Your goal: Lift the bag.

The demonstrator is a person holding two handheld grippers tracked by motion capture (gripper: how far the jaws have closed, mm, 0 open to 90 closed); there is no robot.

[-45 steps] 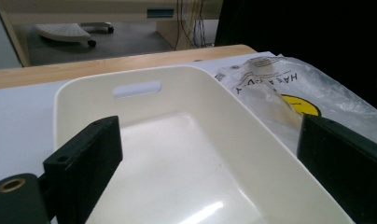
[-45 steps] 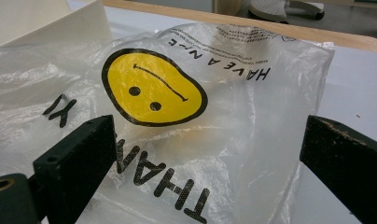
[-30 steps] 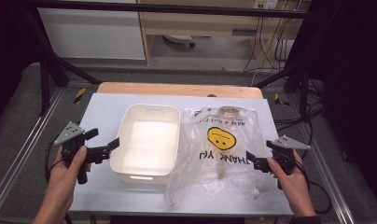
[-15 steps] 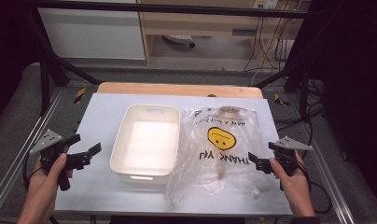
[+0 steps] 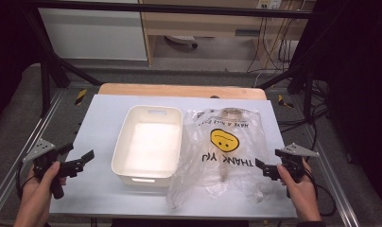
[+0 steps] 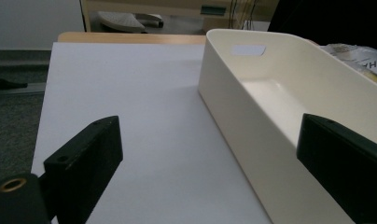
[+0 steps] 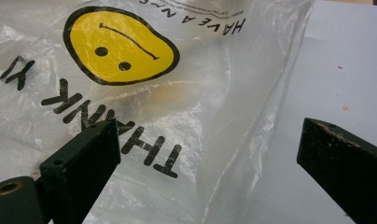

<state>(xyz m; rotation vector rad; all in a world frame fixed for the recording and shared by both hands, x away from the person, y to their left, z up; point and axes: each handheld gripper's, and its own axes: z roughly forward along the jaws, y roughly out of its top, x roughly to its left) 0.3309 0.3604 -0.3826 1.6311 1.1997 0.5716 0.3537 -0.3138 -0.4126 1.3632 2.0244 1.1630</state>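
Note:
A clear plastic bag [image 5: 225, 146] printed with a yellow smiley face and "THANK YOU" lies flat on the white table top [image 5: 101, 123], just right of an empty white plastic tub [image 5: 153, 110]. Something brownish shows dimly through the bag. My left gripper [image 5: 78, 152] is open, held near the table's left edge, a short way left of the tub. In the left gripper view the left gripper [image 6: 210, 126] points along the tub's [image 6: 289, 88] left wall. My right gripper [image 5: 262, 168] is open at the bag's right edge. Between its jaws [image 7: 210, 128] lies the bag's [image 7: 130, 70] crumpled side.
A wooden board [image 5: 179, 90] runs along the table's far edge. Metal frame rails [image 5: 52, 118] flank both sides, with cables [image 5: 283, 52] on the floor at the back right. Bare table surface lies left of the tub and along the front.
My left gripper has drawn back leftward from beside the tub to the table's left edge. The right gripper, bag and tub have stayed put.

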